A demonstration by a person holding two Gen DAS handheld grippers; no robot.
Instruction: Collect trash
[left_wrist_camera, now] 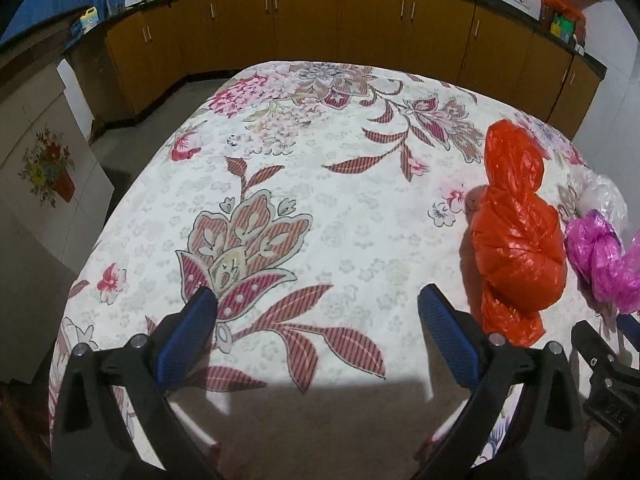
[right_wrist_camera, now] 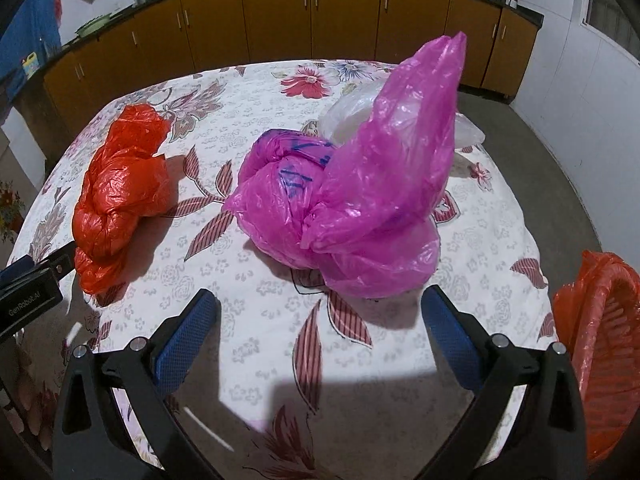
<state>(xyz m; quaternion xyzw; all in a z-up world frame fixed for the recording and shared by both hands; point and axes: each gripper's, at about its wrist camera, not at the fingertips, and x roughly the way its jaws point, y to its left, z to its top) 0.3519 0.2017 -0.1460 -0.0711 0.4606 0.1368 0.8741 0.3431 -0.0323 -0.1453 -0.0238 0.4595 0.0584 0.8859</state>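
Both tools are hovering low over the near edge of the flowered table (right_wrist_camera: 224, 128), jaws spread wide, gripping nothing: left gripper (left_wrist_camera: 318, 300), right gripper (right_wrist_camera: 320, 300). Just ahead of the right one a crumpled pink bag (right_wrist_camera: 352, 200) is lying, one corner sticking up, blue scribbles showing. Left of it, apart, a twisted orange bag (right_wrist_camera: 120, 196) is lying. Behind pink, a clear bag (right_wrist_camera: 352, 116) is peeking out. An orange-lined basket (right_wrist_camera: 604, 344) is sitting at right.

The orange bag (right_wrist_camera: 120, 196) and pink bag (right_wrist_camera: 352, 200) are thin, crinkled, glossy plastic. The tabletop (left_wrist_camera: 320, 208) wears matt floral cloth. Behind, the cabinets (left_wrist_camera: 304, 20) look like smooth wood.
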